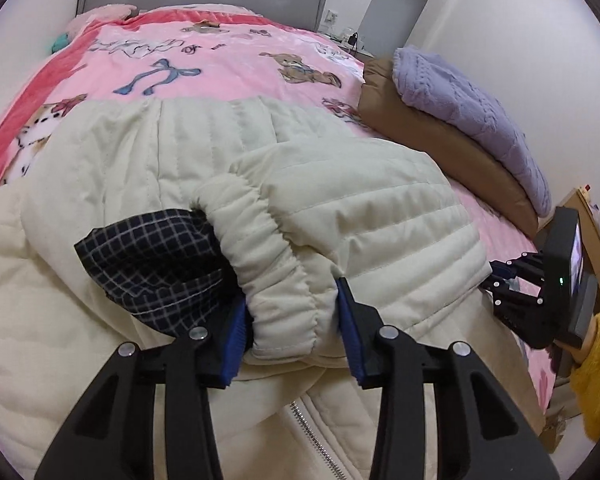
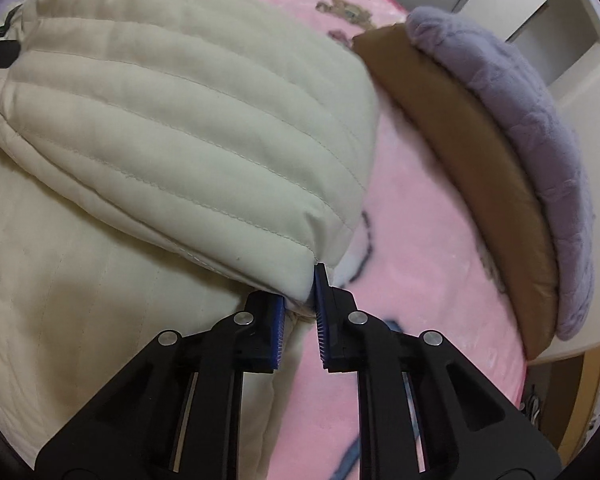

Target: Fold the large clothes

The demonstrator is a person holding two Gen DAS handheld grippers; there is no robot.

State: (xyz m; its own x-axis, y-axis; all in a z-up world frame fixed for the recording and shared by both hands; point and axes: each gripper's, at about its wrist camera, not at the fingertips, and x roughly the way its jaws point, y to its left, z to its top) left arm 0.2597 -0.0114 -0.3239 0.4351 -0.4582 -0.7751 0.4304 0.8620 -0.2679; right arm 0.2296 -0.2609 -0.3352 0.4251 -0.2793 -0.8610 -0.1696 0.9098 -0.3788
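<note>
The cream quilted padded jacket (image 1: pixel 148 168) is lying spread on the pink cartoon-print bed blanket (image 1: pixel 220 60). The left hand-held gripper (image 1: pixel 292 344) is pinching its elastic cuff (image 1: pixel 268 256); the right hand-held gripper (image 2: pixel 300 312) is nipping the sleeve's fold. It is looking puffy, soft and springy, so seams are probably gripping best. A folded lilac fleece (image 2: pixel 532 120) on a brown cushion (image 2: pixel 460 152) is crowding the right side.

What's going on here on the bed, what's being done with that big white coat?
A person with a gripper in each hand is folding a cream quilted jacket laid on a pink blanket. The left gripper has its jaws around the elastic cuff of a sleeve that is brought across the jacket's body. The right gripper pinches the sleeve's folded corner near the bed's edge. The zipper shows in front. Beside it lie a brown cushion and a purple throw.
</note>
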